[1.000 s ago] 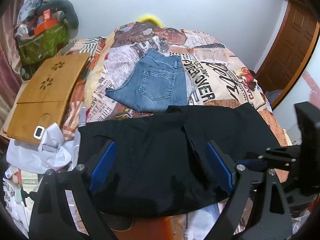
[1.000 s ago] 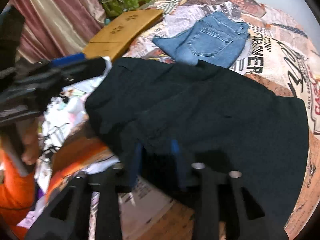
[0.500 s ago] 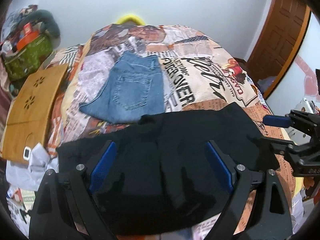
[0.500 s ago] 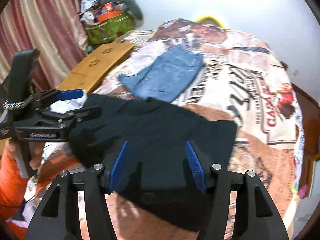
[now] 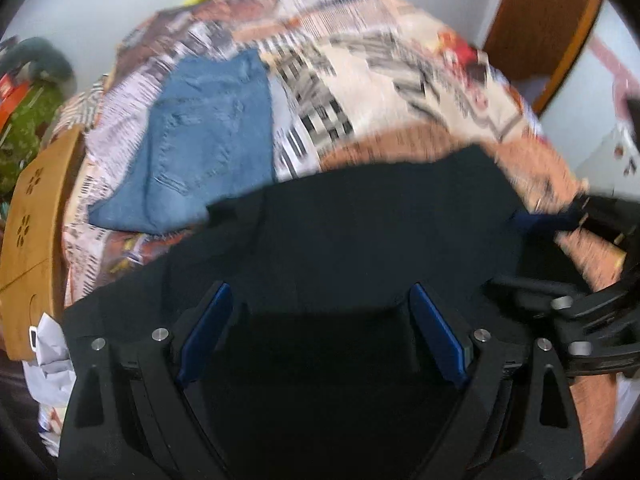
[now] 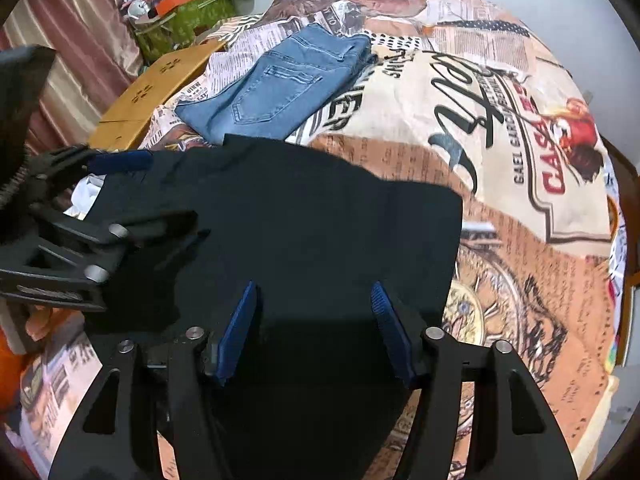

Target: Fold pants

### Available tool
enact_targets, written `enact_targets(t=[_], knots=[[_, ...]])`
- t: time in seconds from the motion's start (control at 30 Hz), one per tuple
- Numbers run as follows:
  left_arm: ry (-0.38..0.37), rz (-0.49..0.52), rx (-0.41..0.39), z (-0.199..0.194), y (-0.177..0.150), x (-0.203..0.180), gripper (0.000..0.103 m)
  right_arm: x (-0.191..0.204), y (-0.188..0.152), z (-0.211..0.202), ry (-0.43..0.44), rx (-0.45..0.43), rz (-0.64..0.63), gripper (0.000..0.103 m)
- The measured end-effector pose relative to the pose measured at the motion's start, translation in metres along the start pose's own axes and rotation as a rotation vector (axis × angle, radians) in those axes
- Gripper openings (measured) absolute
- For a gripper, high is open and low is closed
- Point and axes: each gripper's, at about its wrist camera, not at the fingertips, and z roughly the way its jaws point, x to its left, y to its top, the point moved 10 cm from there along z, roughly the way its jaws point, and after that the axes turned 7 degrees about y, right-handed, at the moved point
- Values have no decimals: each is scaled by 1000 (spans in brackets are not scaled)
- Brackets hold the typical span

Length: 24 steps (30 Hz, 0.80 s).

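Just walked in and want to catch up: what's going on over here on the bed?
A person with a hand-held gripper in each hand is folding black pants on a bed with a newspaper-print cover. The left hand-held gripper and the right hand-held gripper both hover over the dark cloth; the right one's jaws are opening, and neither pinches the fabric. Folded blue jeans lie just beyond.

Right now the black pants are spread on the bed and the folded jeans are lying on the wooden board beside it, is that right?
Not quite. The jeans lie on the printed bedspread, not on the wooden board, which sits off to the side; the right wrist view shows this. The black pants are indeed spread on the bed.
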Motion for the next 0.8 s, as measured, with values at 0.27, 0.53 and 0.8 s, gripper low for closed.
enact_targets(t=[0.27,0.53,0.8], knots=[[11,-21,-18,-3,-10,6,99,-4,-20,-15,3,-26,17,72],[50,-9,-41,-24,-31,10,99,-13,-38,-29,-16,-28,96,80],[54,-22,-60,-40,-42,12,99,-22,-43,-48,-65,-50,138,80]])
